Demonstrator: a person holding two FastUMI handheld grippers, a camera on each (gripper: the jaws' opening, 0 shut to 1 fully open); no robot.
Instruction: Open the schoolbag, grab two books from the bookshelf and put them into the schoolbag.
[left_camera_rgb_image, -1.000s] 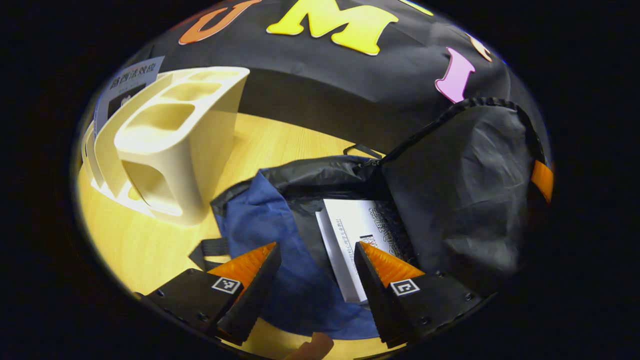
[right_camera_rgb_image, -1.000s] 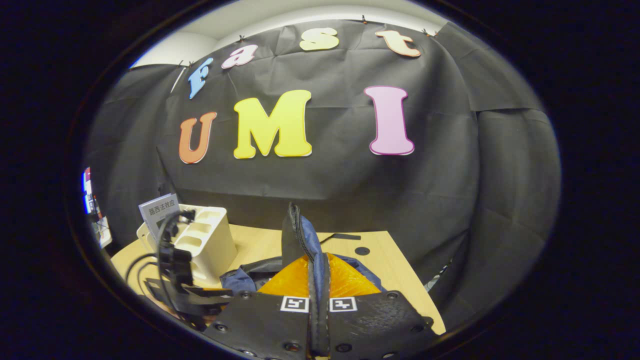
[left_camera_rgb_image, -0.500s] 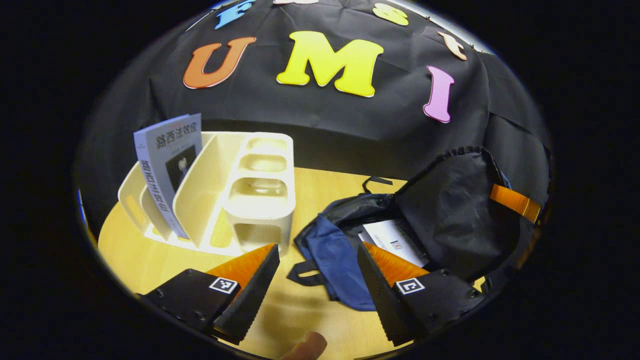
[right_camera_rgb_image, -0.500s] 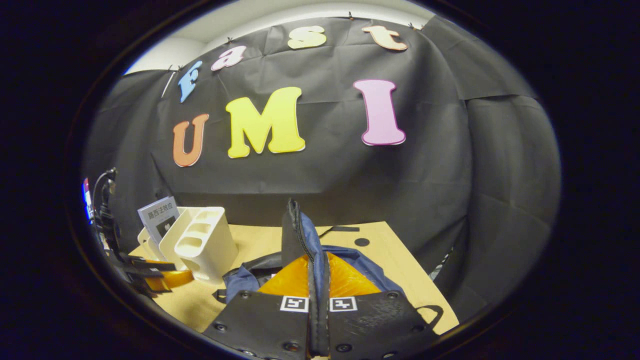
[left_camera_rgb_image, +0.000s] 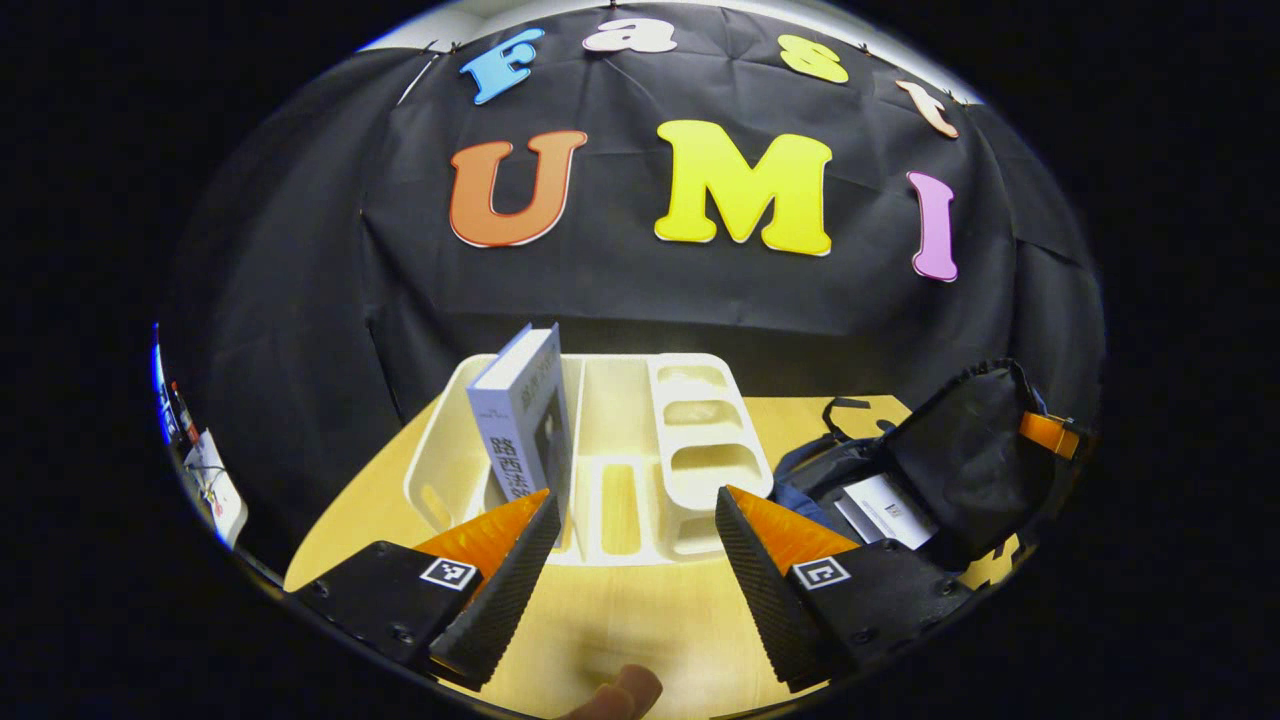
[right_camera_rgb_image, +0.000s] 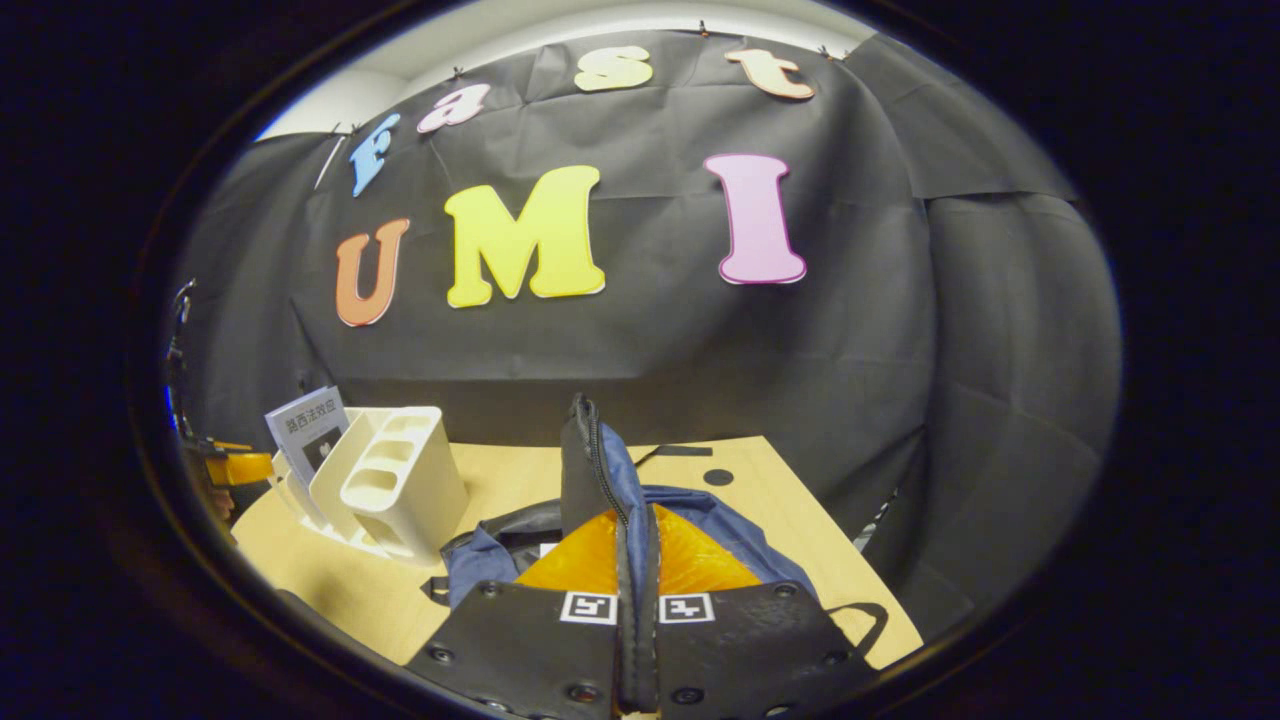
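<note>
Left gripper (left_camera_rgb_image: 632, 520) agape, right gripper (right_camera_rgb_image: 637, 560) clamped (fingers together).

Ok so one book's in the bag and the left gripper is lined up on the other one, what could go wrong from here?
1. The book stands tilted in the bookshelf; the open left gripper could knock it over or drag the light shelf.
2. The right gripper pinches the bag flap upright; if it slips, the flap may drop over the schoolbag opening and the white book inside.

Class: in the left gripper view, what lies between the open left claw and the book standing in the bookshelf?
Only bare wooden table separates the left claw from the bookshelf holding the book.
</note>
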